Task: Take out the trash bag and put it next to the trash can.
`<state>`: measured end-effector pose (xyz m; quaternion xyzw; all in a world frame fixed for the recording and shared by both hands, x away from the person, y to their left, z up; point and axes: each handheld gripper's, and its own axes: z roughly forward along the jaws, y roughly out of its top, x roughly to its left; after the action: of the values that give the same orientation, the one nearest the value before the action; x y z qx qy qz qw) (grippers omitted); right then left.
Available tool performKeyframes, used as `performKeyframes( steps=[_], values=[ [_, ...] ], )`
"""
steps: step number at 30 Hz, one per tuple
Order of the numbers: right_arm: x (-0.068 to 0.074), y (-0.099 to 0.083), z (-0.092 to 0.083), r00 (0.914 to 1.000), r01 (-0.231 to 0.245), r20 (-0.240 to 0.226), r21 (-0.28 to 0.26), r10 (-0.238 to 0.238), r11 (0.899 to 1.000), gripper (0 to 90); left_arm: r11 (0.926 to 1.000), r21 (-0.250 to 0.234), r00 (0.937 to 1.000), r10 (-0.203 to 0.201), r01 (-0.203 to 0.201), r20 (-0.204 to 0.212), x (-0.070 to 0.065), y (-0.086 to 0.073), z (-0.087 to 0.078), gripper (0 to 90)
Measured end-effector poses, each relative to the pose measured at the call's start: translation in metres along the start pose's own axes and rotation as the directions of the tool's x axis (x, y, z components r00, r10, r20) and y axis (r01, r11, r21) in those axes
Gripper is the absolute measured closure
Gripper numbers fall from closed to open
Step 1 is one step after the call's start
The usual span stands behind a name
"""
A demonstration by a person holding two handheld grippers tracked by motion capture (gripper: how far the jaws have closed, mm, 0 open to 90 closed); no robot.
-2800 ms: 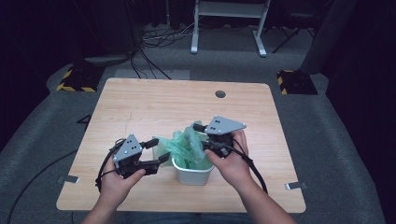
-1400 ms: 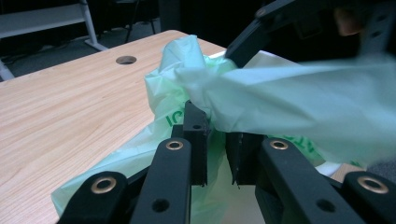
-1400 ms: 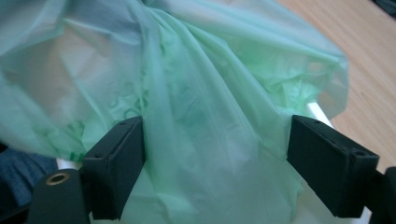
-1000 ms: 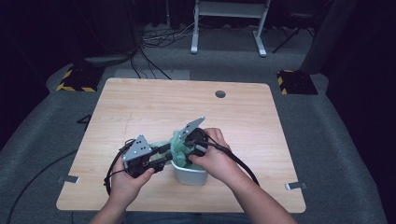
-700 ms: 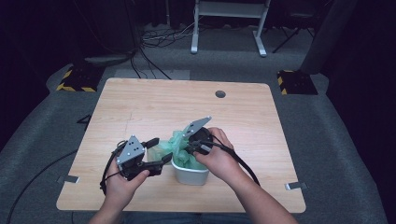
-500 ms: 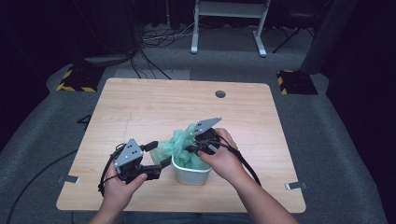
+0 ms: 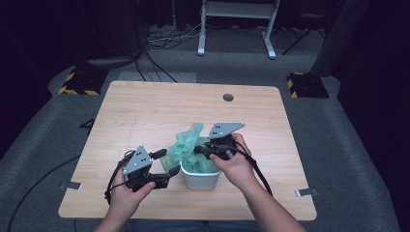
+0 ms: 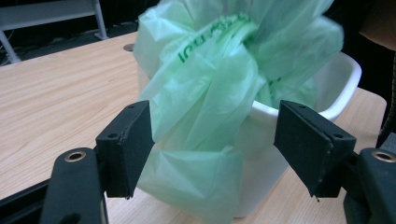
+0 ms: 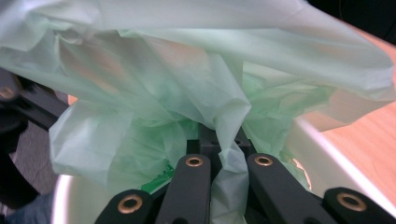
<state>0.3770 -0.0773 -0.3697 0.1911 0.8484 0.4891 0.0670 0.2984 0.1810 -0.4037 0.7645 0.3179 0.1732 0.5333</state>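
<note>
A thin green plastic bag point(image 7: 186, 142) sits in a small white bin point(image 7: 200, 180) and spills over its left rim. My right gripper point(image 7: 196, 150) reaches in from the right above the bin and is shut on a fold of the bag point(image 9: 187, 70); the closed jaws point(image 9: 219, 140) pinch the film over the bin's rim point(image 9: 327, 144). My left gripper point(image 7: 164, 164) is at the bin's left side. Its jaws have just been opening and now stand wide point(image 8: 215, 140). The hanging bag point(image 8: 210, 84) lies between them, untouched by the pads, in front of the bin point(image 8: 343, 79).
The bin stands near the front middle of a wooden table point(image 7: 145, 111) with a small round hole point(image 7: 228, 97) at the back. Cables, black-and-yellow floor blocks point(image 7: 77, 82) and a white frame point(image 7: 237, 19) lie beyond the table's far edge.
The right gripper has shut on the bag and drawn it to the right over the bin. The left gripper's jaws have opened off the bag and it has eased back left.
</note>
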Motion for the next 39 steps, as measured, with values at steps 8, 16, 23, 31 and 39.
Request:
performKeyframes(
  steps=[8,16,23,31,39],
  values=[
    [0.0,0.004,-0.017,0.9999,-0.012,-0.003,-0.107,0.012,0.994,90.0,0.9999,-0.011,0.9999,-0.001,0.0,-0.016,0.003,0.0,-0.003,26.5],
    [0.002,0.013,-0.031,0.9999,-0.002,0.011,-0.169,0.004,0.986,89.8,1.0,-0.004,0.9992,0.006,-0.006,-0.04,0.011,-0.011,-0.01,26.2],
    [0.004,0.025,-0.042,0.9995,0.013,0.03,-0.199,-0.007,0.98,89.7,0.9997,0.022,0.9971,0.012,-0.01,-0.075,0.023,-0.02,-0.017,26.1],
    [0.007,0.039,-0.053,0.9984,0.031,0.053,-0.22,-0.019,0.975,89.2,0.9993,0.036,0.9939,-0.003,0.007,-0.11,0.039,-0.03,-0.023,26.0],
    [0.01,0.054,-0.068,0.9962,0.058,0.077,-0.249,-0.04,0.967,89.1,0.9958,0.078,0.9898,-0.037,0.048,-0.138,0.052,-0.051,-0.028,26.1]
  ],
)
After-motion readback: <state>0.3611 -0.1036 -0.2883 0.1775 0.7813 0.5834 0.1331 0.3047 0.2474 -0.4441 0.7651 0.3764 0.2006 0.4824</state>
